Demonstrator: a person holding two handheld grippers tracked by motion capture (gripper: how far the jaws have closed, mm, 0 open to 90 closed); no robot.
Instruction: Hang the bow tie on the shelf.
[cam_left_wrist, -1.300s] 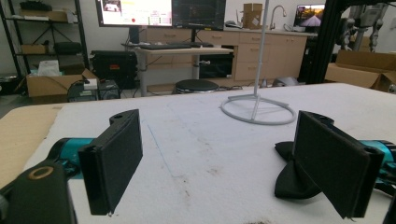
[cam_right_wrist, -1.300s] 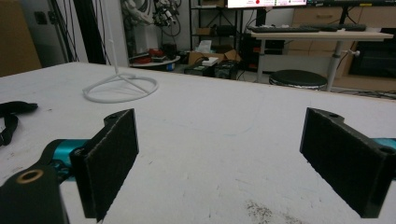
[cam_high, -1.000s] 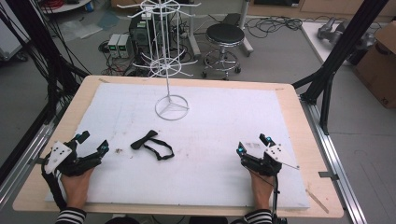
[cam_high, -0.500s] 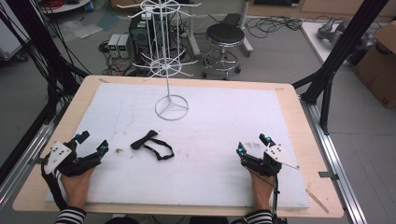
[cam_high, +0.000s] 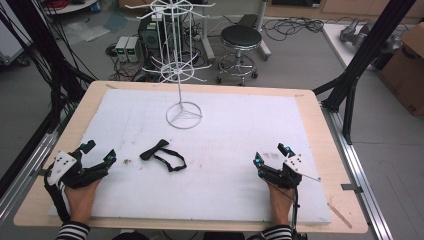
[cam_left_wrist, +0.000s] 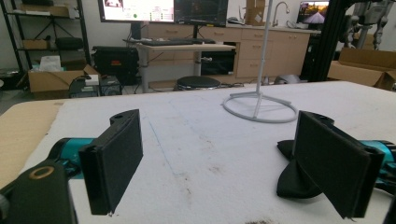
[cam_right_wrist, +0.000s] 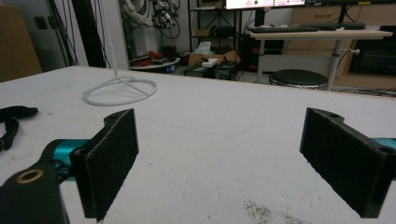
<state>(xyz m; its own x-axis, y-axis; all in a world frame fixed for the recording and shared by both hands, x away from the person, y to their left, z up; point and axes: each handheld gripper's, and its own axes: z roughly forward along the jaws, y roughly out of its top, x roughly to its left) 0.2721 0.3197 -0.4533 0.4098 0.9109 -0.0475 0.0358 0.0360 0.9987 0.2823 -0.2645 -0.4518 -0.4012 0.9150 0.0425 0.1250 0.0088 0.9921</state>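
Black jaws spread wide on the left gripper (cam_high: 98, 154), parked at 8 o'clock on the table (cam_high: 310, 100), nothing between them. Black strap (cam_high: 162, 154) lies flat just right of it, near table centre; in the left gripper view it sits partly behind the right-hand jaw. White wire rack (cam_high: 179, 60) stands at 12 o'clock, well apart. Right gripper (cam_high: 270, 154) at 4 o'clock, jaws also spread, empty. Risks, as I judge them: strap is limp and thin, so a shallow pinch could drag it across the white pad or catch one loop only. Rack looks top-heavy; a snagged hook could tip it.
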